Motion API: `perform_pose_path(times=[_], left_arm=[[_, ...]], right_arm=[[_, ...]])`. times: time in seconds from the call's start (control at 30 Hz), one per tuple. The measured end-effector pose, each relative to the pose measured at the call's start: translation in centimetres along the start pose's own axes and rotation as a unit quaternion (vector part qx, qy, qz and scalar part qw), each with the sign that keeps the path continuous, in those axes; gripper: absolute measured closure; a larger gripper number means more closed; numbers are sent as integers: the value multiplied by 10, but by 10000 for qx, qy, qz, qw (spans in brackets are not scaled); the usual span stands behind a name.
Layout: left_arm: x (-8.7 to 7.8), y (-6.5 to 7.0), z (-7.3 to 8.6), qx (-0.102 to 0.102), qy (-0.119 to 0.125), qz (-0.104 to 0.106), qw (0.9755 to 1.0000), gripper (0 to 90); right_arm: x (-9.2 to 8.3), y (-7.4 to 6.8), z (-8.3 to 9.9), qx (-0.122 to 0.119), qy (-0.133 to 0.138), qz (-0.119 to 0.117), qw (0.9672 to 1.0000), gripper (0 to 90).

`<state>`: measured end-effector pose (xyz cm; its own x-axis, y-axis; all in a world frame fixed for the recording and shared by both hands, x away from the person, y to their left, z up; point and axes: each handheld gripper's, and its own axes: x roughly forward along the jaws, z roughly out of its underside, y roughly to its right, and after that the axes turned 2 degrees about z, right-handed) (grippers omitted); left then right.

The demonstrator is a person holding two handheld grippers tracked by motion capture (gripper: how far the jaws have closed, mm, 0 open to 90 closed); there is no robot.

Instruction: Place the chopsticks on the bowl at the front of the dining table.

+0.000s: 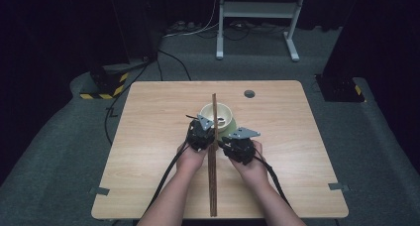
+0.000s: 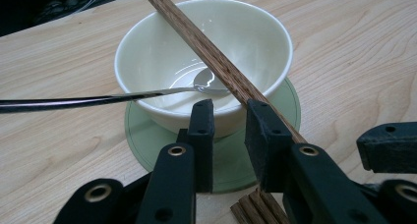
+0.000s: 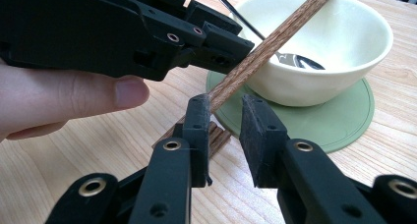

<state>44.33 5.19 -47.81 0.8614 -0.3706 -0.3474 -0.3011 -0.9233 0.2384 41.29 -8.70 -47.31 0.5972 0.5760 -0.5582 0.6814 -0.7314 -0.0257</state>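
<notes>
A long wooden stick (image 1: 213,151) lies along the middle of the tabletop (image 1: 148,137), running from the near edge straight toward the far edge. Its far end rests across the rim of a cream bowl (image 1: 223,112), so that end is lifted off the wood. In the left gripper view more sticks of the same kind (image 2: 255,207) show under it, bundled low against the tabletop.

The bowl stands on a flat green mat (image 2: 147,135), a little past the centre toward the far edge. A metal spoon (image 2: 209,82) lies inside it, its dark handle reaching out over the rim.

The left tongs (image 1: 202,134) sit just left of the stick, at the near side of the bowl. In the left gripper view (image 2: 229,118) the pads stand a narrow gap apart with nothing between them; the stick passes beside the outer face of the right-hand pad (image 2: 263,135), touching or nearly so, and I cannot tell which.

The right tongs (image 1: 233,144) sit just right of the stick, close to the left pair. In the right gripper view (image 3: 227,113) they too are slightly spread and hold nothing; the stick passes behind the left-hand pad (image 3: 197,121), outside the gap. A thumb (image 3: 98,94) of the other hand shows beside the left gripper body
</notes>
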Motion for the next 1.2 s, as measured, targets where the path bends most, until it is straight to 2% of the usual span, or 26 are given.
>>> perform_pose_path(times=[0.5, 0.73, 0.77, 0.97, 1.1, 1.13, 1.2], left_arm=[[3, 4, 0, -60, 29, -13, 10000, 727], [0, 3, 0, -52, 84, -59, 9999, 707], [-1, 2, 0, -2, 82, -33, 10000, 702], [-23, 0, 9, 90, 187, -22, 9998, 697], [-47, 9, 22, 274, 228, 92, 9993, 701], [-52, 13, 26, 251, 306, 116, 9991, 701], [-64, 16, 32, 402, 248, 152, 9988, 708]], right_arm=[[-2, 3, 0, 10, 11, 11, 10000, 730], [-4, 3, 1, 89, 40, 36, 9999, 723], [-4, 3, 1, 104, 23, 37, 9999, 721], [-6, 7, 5, 99, 46, 155, 9998, 696], [-8, 13, 9, 177, 103, 274, 9994, 693], [-8, 15, 10, 189, 111, 319, 9992, 692], [-6, 18, 12, 220, 95, 337, 9991, 692]])
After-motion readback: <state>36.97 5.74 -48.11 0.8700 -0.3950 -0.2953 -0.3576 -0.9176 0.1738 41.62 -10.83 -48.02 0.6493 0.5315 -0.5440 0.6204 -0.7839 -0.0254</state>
